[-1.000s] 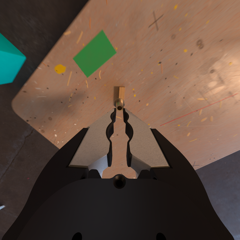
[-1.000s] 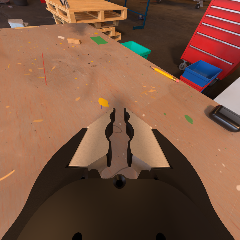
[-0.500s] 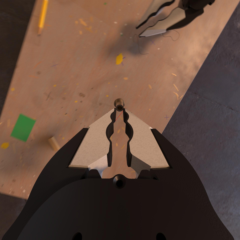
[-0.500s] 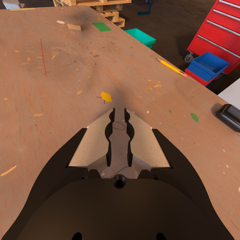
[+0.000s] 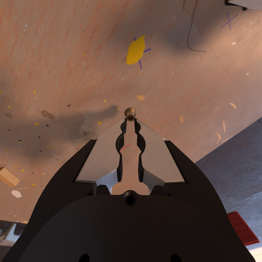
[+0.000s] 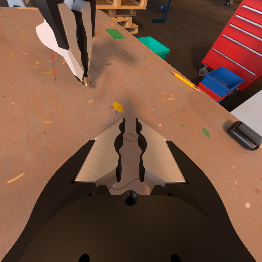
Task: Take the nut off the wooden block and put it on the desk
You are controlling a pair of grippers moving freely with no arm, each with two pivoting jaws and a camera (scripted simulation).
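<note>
Left gripper (image 5: 130, 119) — jaws nearly closed, pinching the nut (image 5: 130, 115) at the very fingertips; only the upper end of the brass sleeve is caught. Seen from the right wrist view, the left gripper (image 6: 84, 75) points steeply down and the flared foot of the nut (image 6: 86, 81) sits at or just above the desk (image 6: 42, 141); contact cannot be confirmed.

Wooden block (image 5: 8, 176) — lies well apart, at the left edge of the left wrist view, bare of the nut. Removal looks done; release is the step outstanding.

Right gripper (image 6: 130, 120) — jaws partly apart, holding nothing, low over the desk and tilted forward, just short of a yellow paint blotch (image 6: 118, 107).

Risks, as judged:
- Shallow tip grip — the nut could slip or pivot before it is seated.
- Opening with the foot not flat on the board — the narrow, tall piece could tip and roll.
- Withdrawing sideways rather than straight up — a finger may clip the nut and knock it over.

Periphery — pencil (image 6: 185, 81) near the desk's far edge; black case (image 6: 243, 135) at right.
</note>
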